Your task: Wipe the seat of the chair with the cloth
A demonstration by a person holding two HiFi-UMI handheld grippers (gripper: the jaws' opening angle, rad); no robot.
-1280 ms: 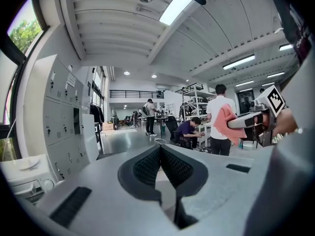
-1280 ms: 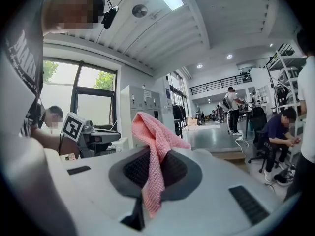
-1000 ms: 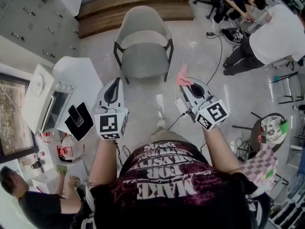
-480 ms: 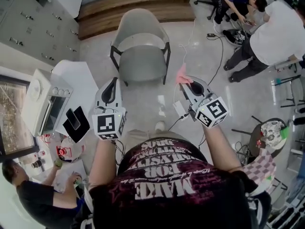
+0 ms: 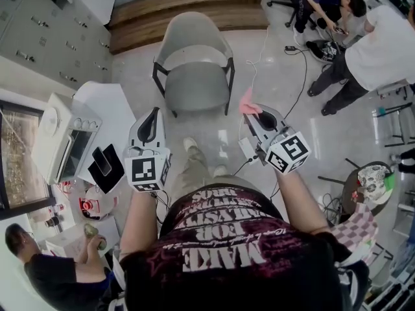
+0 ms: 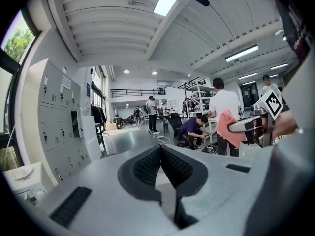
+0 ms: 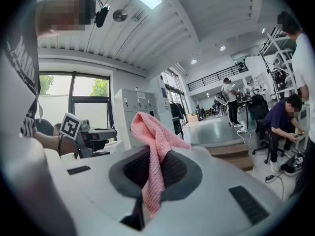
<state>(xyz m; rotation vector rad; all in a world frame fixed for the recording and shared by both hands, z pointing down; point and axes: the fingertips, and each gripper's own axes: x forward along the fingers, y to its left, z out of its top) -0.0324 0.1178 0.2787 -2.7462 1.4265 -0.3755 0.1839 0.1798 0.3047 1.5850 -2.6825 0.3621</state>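
A grey chair (image 5: pixel 194 63) with black legs stands on the floor ahead of me, its seat (image 5: pixel 198 88) bare. My right gripper (image 5: pixel 251 113) is shut on a pink cloth (image 5: pixel 247 102), held in the air right of the chair; the pink cloth (image 7: pixel 153 146) sticks up from between the jaws in the right gripper view. My left gripper (image 5: pixel 154 117) is shut with nothing in it, in front of the chair's left corner. In the left gripper view the jaws meet at the left gripper (image 6: pixel 160 154), and the cloth (image 6: pixel 227 127) shows at right.
A white table (image 5: pixel 104 118) with an oven (image 5: pixel 61 141) and a black stand (image 5: pixel 107 164) is at my left. Grey lockers (image 5: pixel 45 31) line the far left. Cables (image 5: pixel 279 83) lie on the floor. People (image 5: pixel 369 44) work at the far right; a round table (image 5: pixel 366 180) stands at right.
The view has shifted slightly so the chair sits a little lower and nearer. A foot has stepped forward between the grippers. Both grippers hold the same pose.
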